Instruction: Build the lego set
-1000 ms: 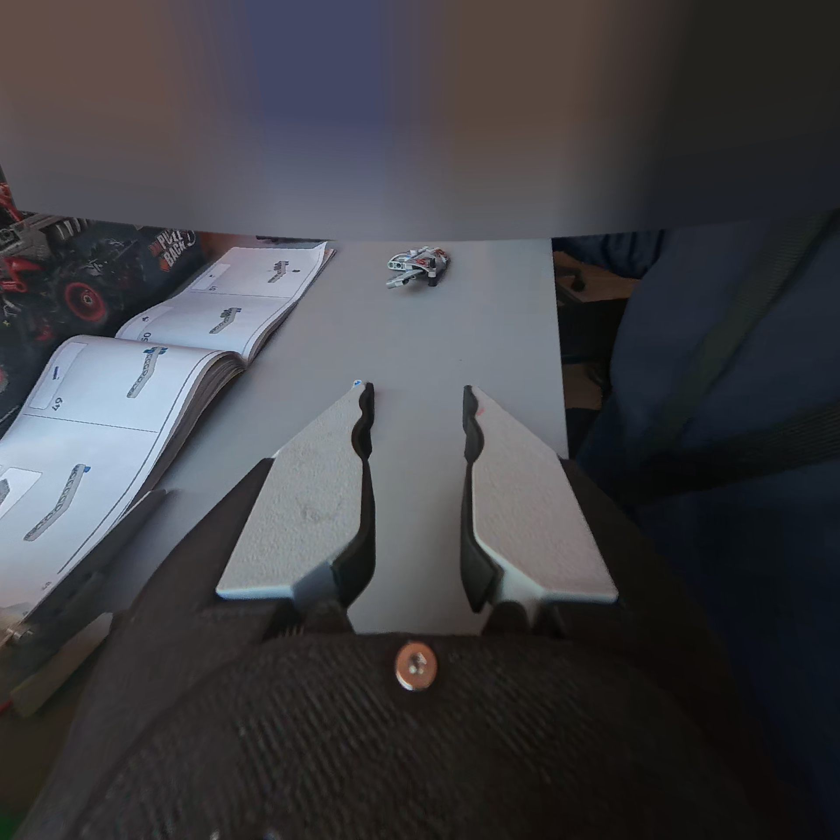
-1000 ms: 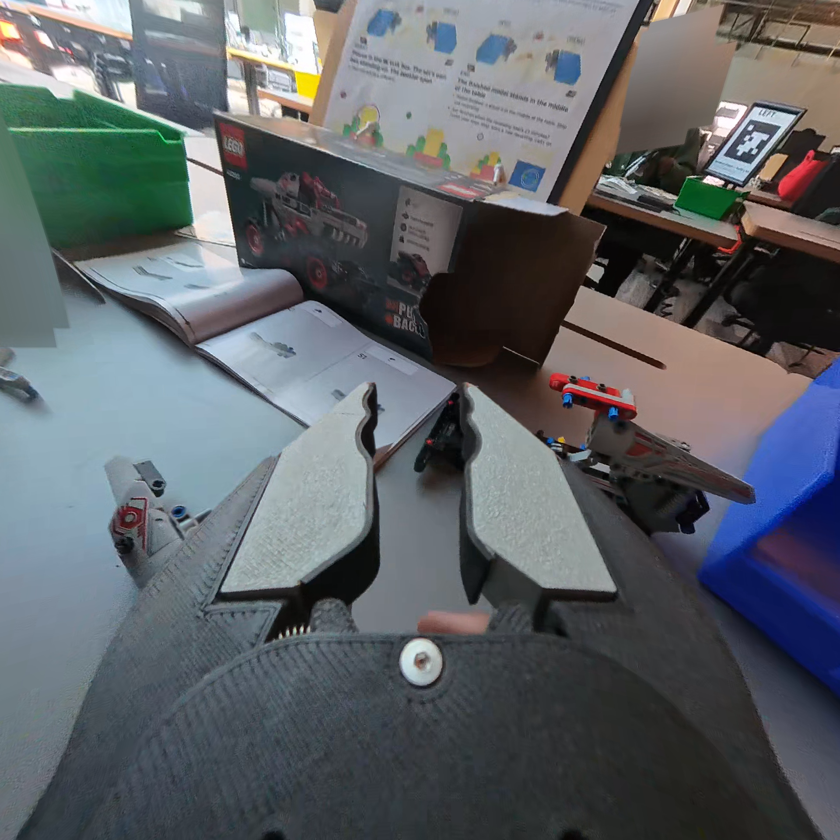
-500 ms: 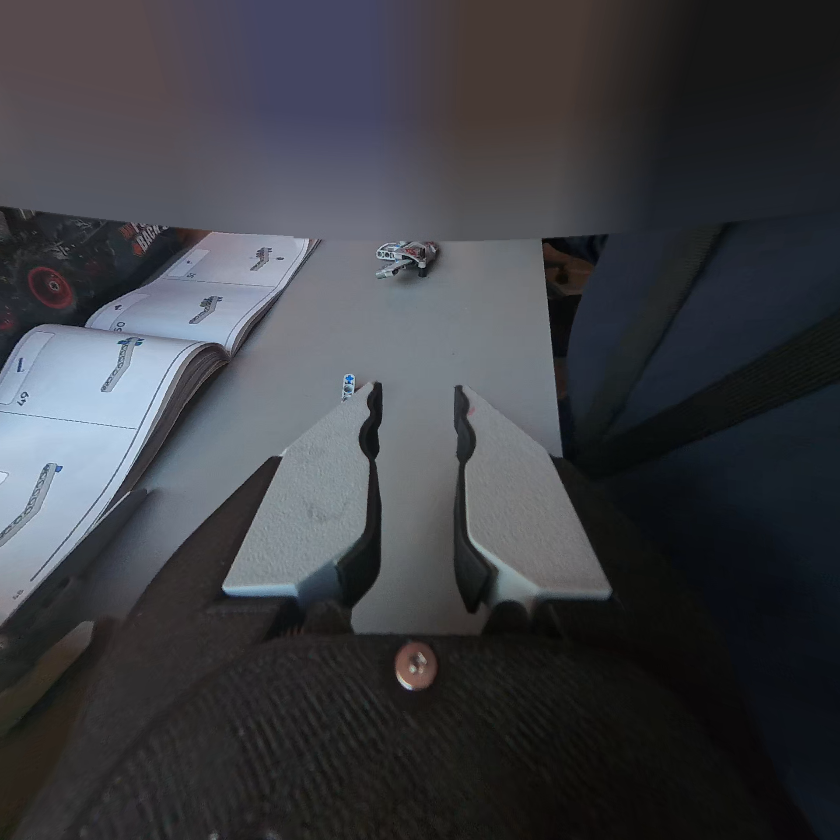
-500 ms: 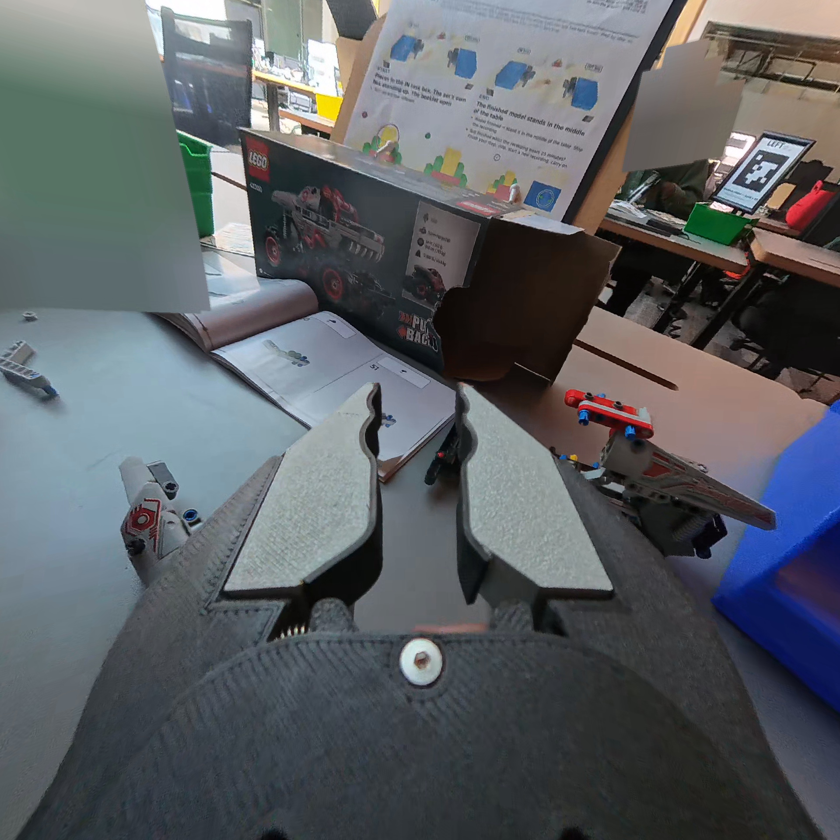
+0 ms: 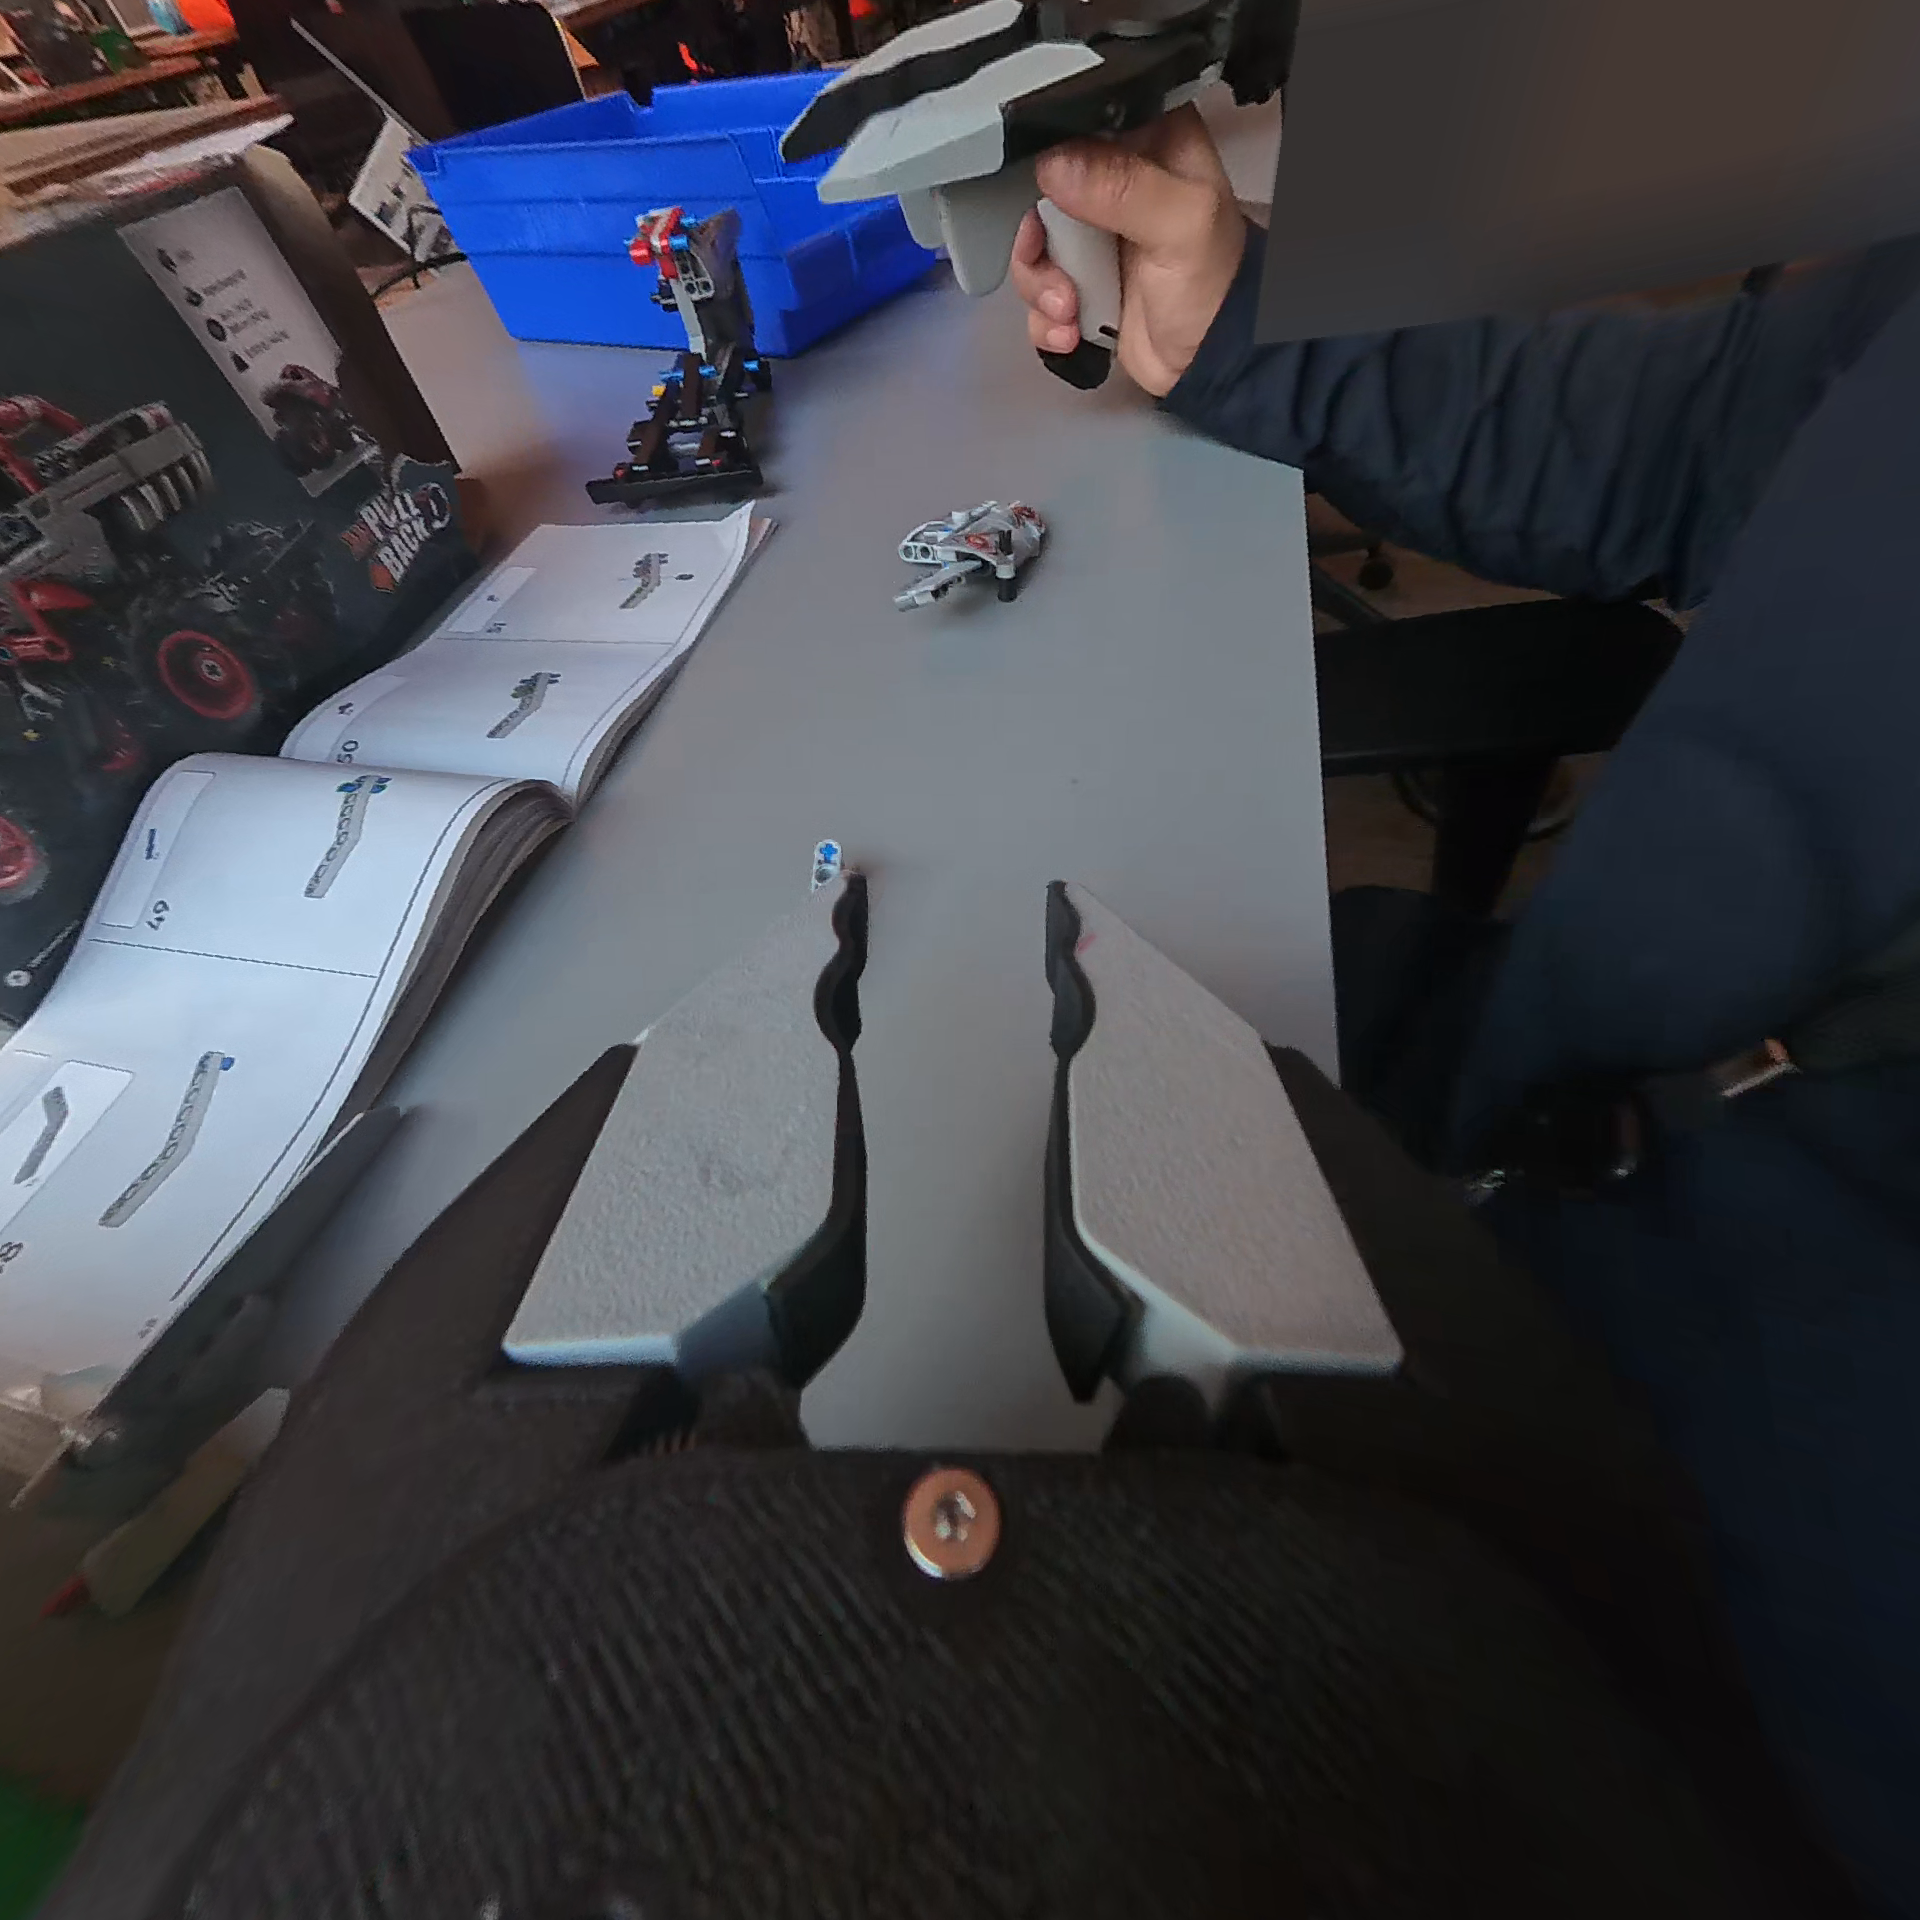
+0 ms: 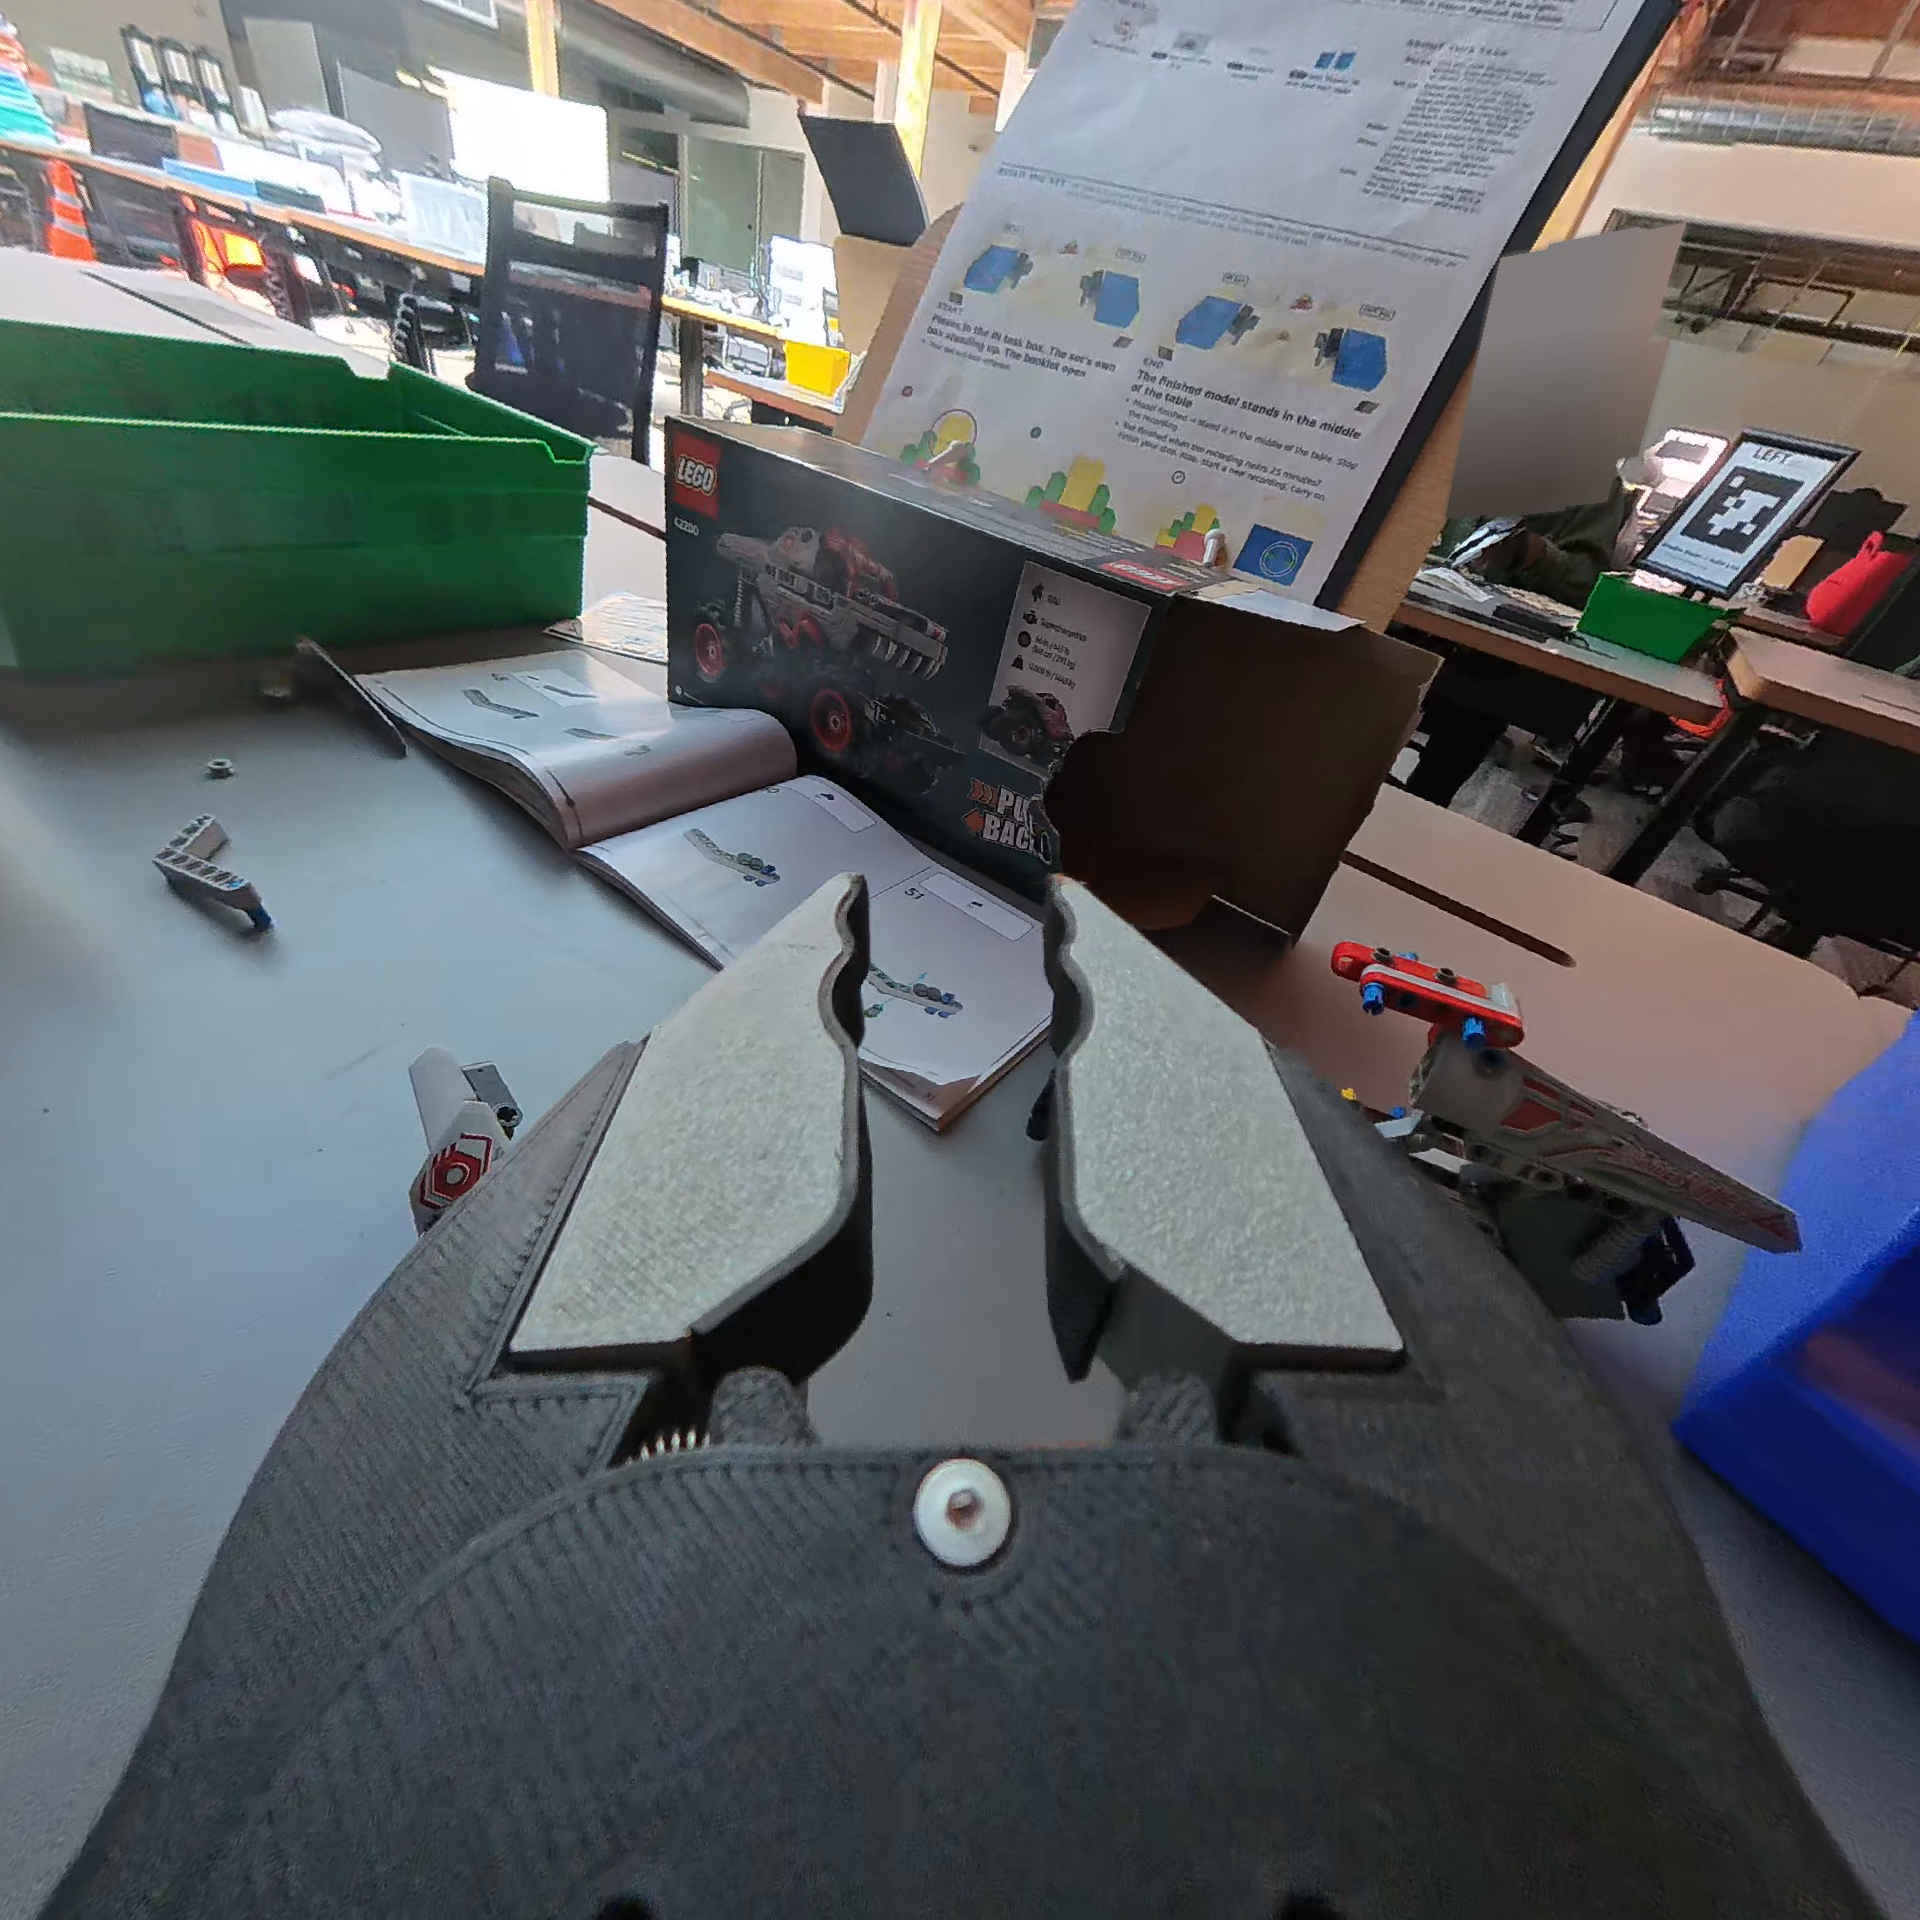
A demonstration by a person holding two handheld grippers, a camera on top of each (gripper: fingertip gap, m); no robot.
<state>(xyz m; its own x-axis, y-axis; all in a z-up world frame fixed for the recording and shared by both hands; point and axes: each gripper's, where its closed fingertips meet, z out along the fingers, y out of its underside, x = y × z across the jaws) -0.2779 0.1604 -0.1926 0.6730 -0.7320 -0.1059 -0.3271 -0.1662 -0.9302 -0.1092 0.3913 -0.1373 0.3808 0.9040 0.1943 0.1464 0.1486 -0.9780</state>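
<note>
Both grippers held apart and empty over a grey table strewn with lego parts.

Left wrist view: the left gripper (image 5: pixel 951 904) hangs over the grey table (image 5: pixel 1039 748), jaws spread with nothing between them; a tiny grey-and-blue piece (image 5: pixel 826 864) lies just beside its left fingertip. Farther off are a small grey sub-assembly (image 5: pixel 971 551), the open instruction booklet (image 5: pixel 416 831), the lego box (image 5: pixel 177 540), and the partly built chassis (image 5: pixel 691 374) standing before a blue bin (image 5: pixel 644 208), whose contents are hidden. A hand (image 5: pixel 1132 260) holds the right gripper (image 5: pixel 831 145) in the air.

Right wrist view: the right gripper (image 6: pixel 954 914) is likewise released and empty, above the booklet (image 6: pixel 727 831). The box (image 6: pixel 914 665) stands behind, backed by an instruction poster (image 6: pixel 1226 260); a workshop with long benches lies beyond. A green bin (image 6: pixel 270 509) sits left, the chassis (image 6: pixel 1538 1122) right, against the blue bin (image 6: pixel 1829 1351). A bent grey beam (image 6: pixel 208 868) lies well apart.
</note>
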